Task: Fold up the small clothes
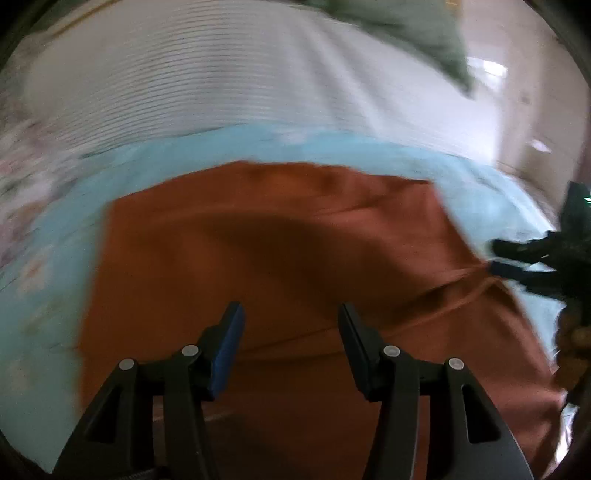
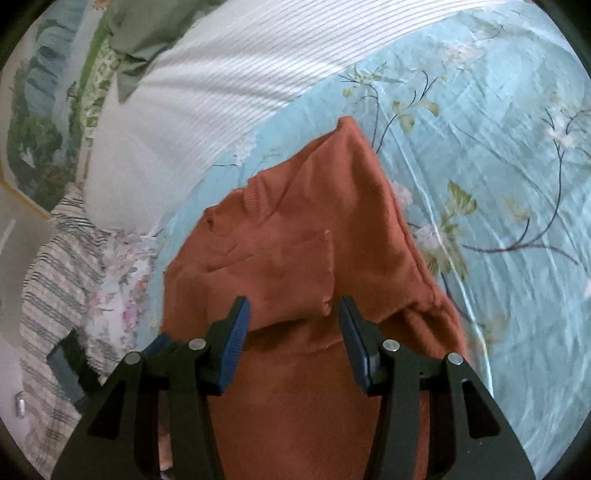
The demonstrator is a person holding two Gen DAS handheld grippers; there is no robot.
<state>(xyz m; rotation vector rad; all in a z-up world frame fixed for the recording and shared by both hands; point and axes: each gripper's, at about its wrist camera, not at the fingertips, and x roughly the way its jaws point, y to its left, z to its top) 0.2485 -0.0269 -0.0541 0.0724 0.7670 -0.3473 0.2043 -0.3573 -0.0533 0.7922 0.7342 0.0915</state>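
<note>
A rust-orange garment (image 1: 280, 258) lies spread on the light blue floral bed sheet (image 1: 55, 280). My left gripper (image 1: 290, 314) is open and empty just above the garment's near part. My right gripper (image 2: 293, 308) is open, its jaws apart over a fold and a sewn pocket of the same garment (image 2: 295, 240). In the left wrist view the right gripper (image 1: 496, 256) shows at the garment's right edge, where the cloth is bunched into pulled creases. The left view is motion-blurred.
A white ribbed blanket (image 1: 184, 74) lies beyond the garment, with a green cloth (image 1: 417, 33) behind it. In the right view a striped cloth (image 2: 55, 277) and a floral cloth (image 2: 122, 280) lie at the left. The room floor (image 1: 517, 110) shows at the far right.
</note>
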